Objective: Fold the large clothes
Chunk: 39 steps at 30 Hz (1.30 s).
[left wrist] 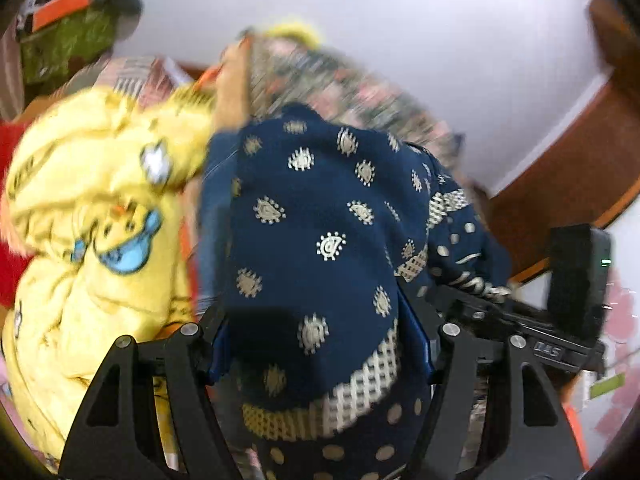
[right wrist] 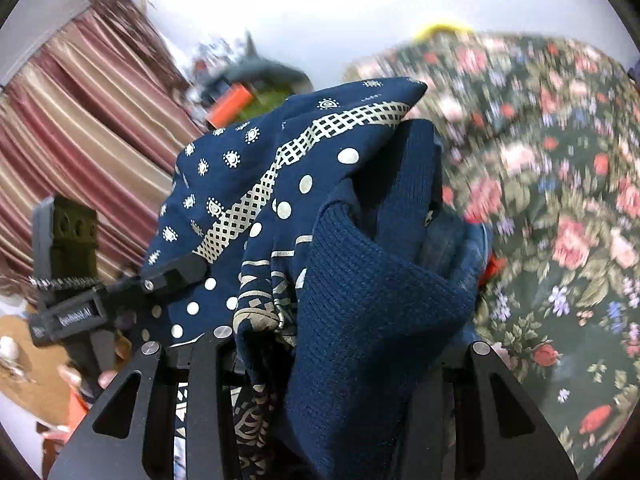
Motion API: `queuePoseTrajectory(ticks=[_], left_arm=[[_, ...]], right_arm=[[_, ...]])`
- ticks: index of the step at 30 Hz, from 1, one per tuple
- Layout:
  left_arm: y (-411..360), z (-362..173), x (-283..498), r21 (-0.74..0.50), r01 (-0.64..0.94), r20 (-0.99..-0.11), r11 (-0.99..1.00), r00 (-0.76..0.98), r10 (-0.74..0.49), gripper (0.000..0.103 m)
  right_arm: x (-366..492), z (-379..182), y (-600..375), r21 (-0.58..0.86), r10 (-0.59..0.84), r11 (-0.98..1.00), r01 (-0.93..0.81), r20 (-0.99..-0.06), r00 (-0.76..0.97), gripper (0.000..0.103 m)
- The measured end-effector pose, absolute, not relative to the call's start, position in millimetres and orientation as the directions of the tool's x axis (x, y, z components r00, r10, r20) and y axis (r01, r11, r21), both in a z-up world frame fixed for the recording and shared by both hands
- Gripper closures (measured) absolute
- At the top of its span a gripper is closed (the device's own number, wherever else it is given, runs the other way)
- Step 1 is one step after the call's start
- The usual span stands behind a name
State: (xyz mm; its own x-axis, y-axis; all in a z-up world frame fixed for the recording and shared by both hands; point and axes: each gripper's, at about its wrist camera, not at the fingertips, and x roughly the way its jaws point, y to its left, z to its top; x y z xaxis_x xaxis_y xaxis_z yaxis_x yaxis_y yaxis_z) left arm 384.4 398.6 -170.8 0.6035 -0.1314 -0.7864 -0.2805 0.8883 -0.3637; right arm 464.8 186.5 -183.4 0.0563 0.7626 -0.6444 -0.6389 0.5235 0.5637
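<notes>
A large navy garment (left wrist: 320, 224) with cream paisley, dots and lattice bands is lifted in the air between both grippers. My left gripper (left wrist: 320, 356) is shut on its printed edge, and the cloth drapes over the fingers. My right gripper (right wrist: 344, 344) is shut on the same garment (right wrist: 280, 184) by its ribbed knit part (right wrist: 360, 304). Each view shows the other gripper: the right one (left wrist: 560, 344) at the left view's right side, the left one (right wrist: 80, 312) at the right view's left side.
A crumpled yellow garment (left wrist: 100, 208) with a cartoon print lies to the left. A dark floral cloth (right wrist: 552, 184) covers the surface to the right and behind. Striped curtains (right wrist: 80, 128), a white wall and brown wood trim (left wrist: 580, 168) surround the area.
</notes>
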Motion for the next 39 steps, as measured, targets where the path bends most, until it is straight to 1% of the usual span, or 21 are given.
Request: queuePoseTrajectory(ticks=[1, 3, 4, 5, 6, 8, 9, 10, 11, 12, 14, 15, 16, 17, 19, 22, 24, 27, 30, 35, 39], left_arm=[[400.9, -182.2, 384.3, -0.372, -0.288, -0.787, 0.882, 0.602, -0.135, 0.034], [405.7, -189.4, 379.3, -0.396, -0.288, -0.771, 0.872, 0.62, -0.146, 0.03], [406.1, -187.7, 375.8, -0.401, -0.275, -0.762, 0.874, 0.629, -0.152, 0.03], [405.8, -185.4, 374.0, -0.396, -0.27, -0.762, 0.877, 0.631, -0.15, 0.03], [403.0, -181.4, 370.7, -0.367, -0.271, -0.768, 0.89, 0.627, -0.126, 0.03], [390.7, -169.2, 361.1, -0.277, -0.273, -0.777, 0.921, 0.627, -0.048, 0.03], [385.7, -165.5, 358.3, -0.249, -0.265, -0.777, 0.931, 0.629, -0.028, 0.028], [373.2, -158.9, 350.4, -0.201, -0.236, -0.775, 0.951, 0.632, -0.007, 0.024], [370.3, -160.4, 348.8, -0.18, -0.219, -0.778, 0.959, 0.628, -0.003, 0.014], [357.4, -159.5, 340.9, -0.136, -0.192, -0.787, 0.972, 0.617, 0.011, 0.007], [341.2, -161.7, 332.5, -0.06, -0.175, -0.795, 0.983, 0.604, 0.059, 0.007], [331.0, -164.7, 323.3, -0.002, -0.177, -0.79, 0.984, 0.604, 0.107, 0.006], [326.1, -167.7, 315.9, 0.025, -0.186, -0.784, 0.982, 0.607, 0.135, 0.006], [322.4, -169.7, 310.7, 0.038, -0.193, -0.78, 0.98, 0.607, 0.15, 0.006], [318.4, -175.0, 298.9, 0.04, -0.215, -0.781, 0.976, 0.602, 0.165, 0.006], [318.3, -176.9, 282.4, 0.004, -0.246, -0.79, 0.969, 0.594, 0.154, 0.006], [315.6, -174.9, 275.0, 0.013, -0.274, -0.792, 0.962, 0.584, 0.177, 0.006], [311.4, -163.1, 258.2, -0.014, -0.304, -0.776, 0.952, 0.604, 0.182, 0.006], [306.1, -138.8, 237.4, -0.05, -0.335, -0.74, 0.941, 0.645, 0.191, 0.006], [288.2, -79.2, 199.1, -0.094, -0.341, -0.633, 0.935, 0.746, 0.208, 0.006], [263.6, -29.8, 162.1, -0.109, -0.315, -0.52, 0.943, 0.826, 0.216, 0.006]], right_arm=[[466.9, -199.0, 191.1, 0.542, 0.735, 0.546, -0.639, -0.676, 0.055, 0.065], [472.7, -215.7, 192.7, 0.541, 0.726, 0.549, -0.637, -0.686, 0.043, 0.064], [474.7, -218.5, 190.1, 0.546, 0.729, 0.552, -0.63, -0.683, 0.047, 0.058], [474.9, -217.7, 186.5, 0.542, 0.729, 0.555, -0.631, -0.683, 0.054, 0.056], [473.1, -213.7, 183.9, 0.523, 0.721, 0.559, -0.644, -0.689, 0.067, 0.053], [463.7, -200.5, 182.1, 0.45, 0.689, 0.574, -0.685, -0.717, 0.106, 0.052], [456.3, -192.5, 180.6, 0.398, 0.667, 0.587, -0.705, -0.732, 0.142, 0.05], [447.1, -184.7, 178.8, 0.342, 0.644, 0.605, -0.719, -0.741, 0.189, 0.049], [438.3, -179.7, 177.3, 0.296, 0.627, 0.613, -0.733, -0.747, 0.222, 0.049], [428.3, -174.8, 175.4, 0.244, 0.606, 0.614, -0.751, -0.754, 0.251, 0.046], [412.7, -172.0, 172.9, 0.16, 0.566, 0.621, -0.767, -0.769, 0.297, 0.037], [410.2, -174.3, 174.3, 0.129, 0.547, 0.628, -0.767, -0.775, 0.317, 0.031], [402.1, -176.6, 169.3, 0.092, 0.527, 0.633, -0.769, -0.779, 0.34, 0.028], [398.1, -179.5, 165.5, 0.071, 0.512, 0.634, -0.77, -0.784, 0.35, 0.027], [393.2, -188.5, 154.0, 0.076, 0.499, 0.638, -0.767, -0.798, 0.337, 0.027], [395.0, -195.9, 139.9, 0.137, 0.493, 0.668, -0.731, -0.817, 0.298, 0.027], [391.6, -194.0, 127.8, 0.172, 0.496, 0.685, -0.708, -0.822, 0.28, 0.027], [382.1, -179.9, 111.1, 0.216, 0.53, 0.693, -0.688, -0.799, 0.283, 0.027], [369.9, -156.8, 98.4, 0.242, 0.577, 0.686, -0.687, -0.756, 0.31, 0.027], [336.3, -101.9, 79.6, 0.264, 0.659, 0.655, -0.708, -0.659, 0.364, 0.027], [299.8, -52.9, 62.2, 0.234, 0.716, 0.629, -0.741, -0.545, 0.436, 0.027]])
